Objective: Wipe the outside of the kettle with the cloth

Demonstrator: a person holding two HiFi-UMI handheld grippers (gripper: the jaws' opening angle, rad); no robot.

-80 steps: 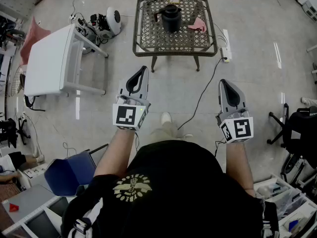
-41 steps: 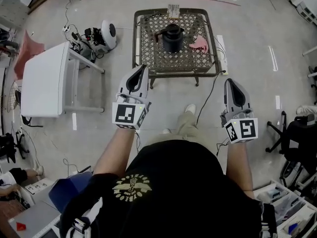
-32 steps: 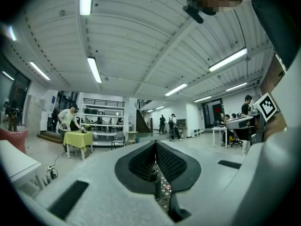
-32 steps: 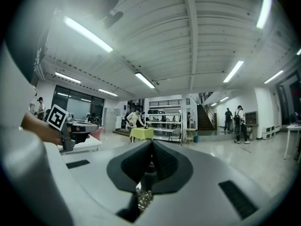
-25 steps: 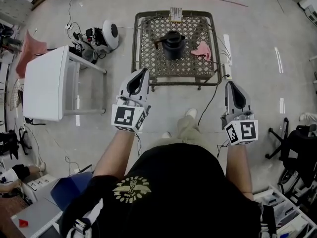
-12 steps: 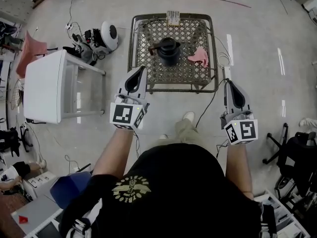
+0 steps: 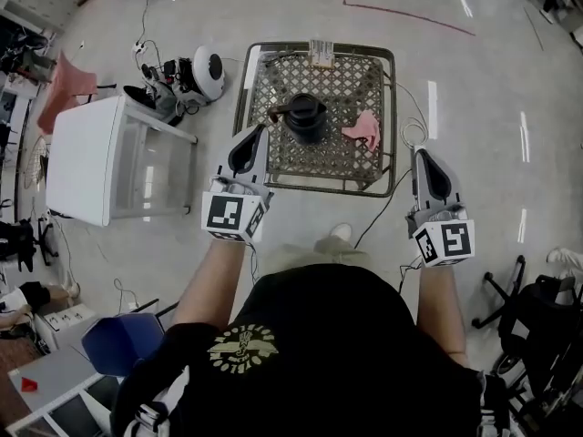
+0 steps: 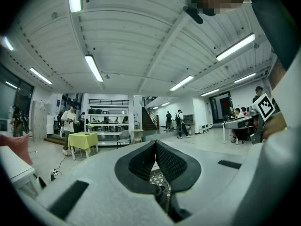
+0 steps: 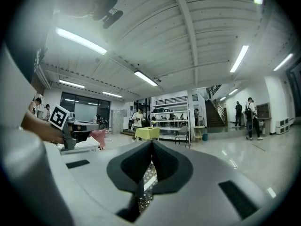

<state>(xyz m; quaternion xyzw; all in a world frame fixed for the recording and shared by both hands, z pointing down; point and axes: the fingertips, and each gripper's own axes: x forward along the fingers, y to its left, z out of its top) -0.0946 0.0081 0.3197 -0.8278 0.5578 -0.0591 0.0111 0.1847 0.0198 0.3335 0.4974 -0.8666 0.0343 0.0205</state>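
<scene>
In the head view a black kettle (image 7: 305, 118) stands on a square metal lattice table (image 7: 316, 186), with a crumpled pink cloth (image 7: 363, 130) to its right. My left gripper (image 7: 260, 130) hovers at the table's near left corner, jaws shut and empty. My right gripper (image 7: 420, 155) is just off the near right corner, also shut and empty. Both point level toward the table. In the left gripper view my left gripper (image 8: 155, 143) shows its pads meeting at the tip. The right gripper view shows my right gripper (image 9: 152, 143) the same way. Both views see a strip of lattice through the jaws.
A white side table (image 7: 91, 157) stands to the left, with a round white device (image 7: 208, 65) and cables behind it. A cord runs along the floor right of the lattice table. A blue chair (image 7: 118, 340) is behind me on the left, an office chair (image 7: 537, 321) on the right. People stand across the hall.
The person has walked toward the lattice table. Both grippers, still shut, have come forward from a stretch of floor short of it to its near corners.
</scene>
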